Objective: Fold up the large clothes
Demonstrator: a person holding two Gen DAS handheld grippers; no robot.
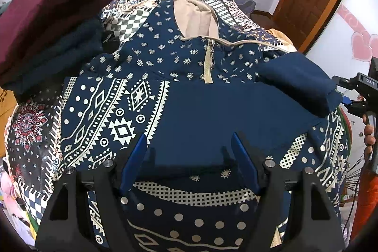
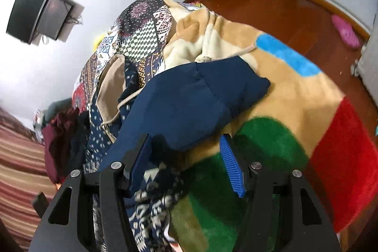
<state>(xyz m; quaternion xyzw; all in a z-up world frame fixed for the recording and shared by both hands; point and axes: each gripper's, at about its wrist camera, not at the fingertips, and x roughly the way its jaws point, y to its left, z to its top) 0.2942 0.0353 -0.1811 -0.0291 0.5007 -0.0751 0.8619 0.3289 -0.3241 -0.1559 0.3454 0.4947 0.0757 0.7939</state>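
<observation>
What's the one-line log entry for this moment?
stage: sleeve fold | hoodie: flat on bed | sleeve: folded in | left gripper: open | right gripper: open

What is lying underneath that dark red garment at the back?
Under the dark red garment a folded dark navy garment shows. Both rest on the patterned bedspread. Whatever lies deeper in that pile is covered.
</observation>
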